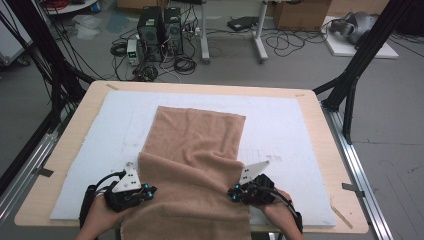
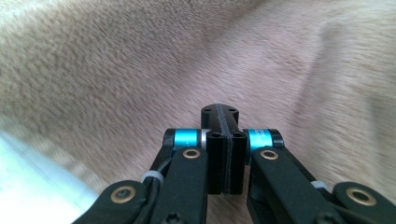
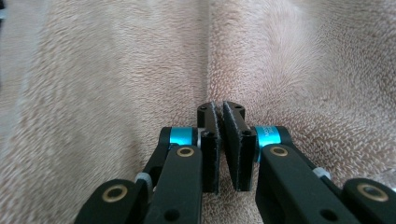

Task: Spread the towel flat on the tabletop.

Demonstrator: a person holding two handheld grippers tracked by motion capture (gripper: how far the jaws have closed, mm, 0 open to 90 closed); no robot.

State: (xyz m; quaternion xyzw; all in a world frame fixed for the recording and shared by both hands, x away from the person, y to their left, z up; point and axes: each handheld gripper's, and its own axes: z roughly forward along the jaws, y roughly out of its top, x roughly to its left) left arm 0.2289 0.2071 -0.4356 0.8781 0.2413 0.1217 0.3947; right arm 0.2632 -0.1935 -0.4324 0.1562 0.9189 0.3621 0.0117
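no text, label, brand or number can be read anywhere here. the blue metal sleeve (image 3: 271, 136) on the right gripper's jaw linkage carries a line of tiny white print — too small and blurred to make out. the dark computer towers (image 1: 160, 32) on the floor beyond the table show no legible marking either.

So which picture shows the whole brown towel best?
The high view: the brown towel lies spread on the white mat, its near part lifted in a fold. The left and right gripper views give close-ups of its fuzzy pile.
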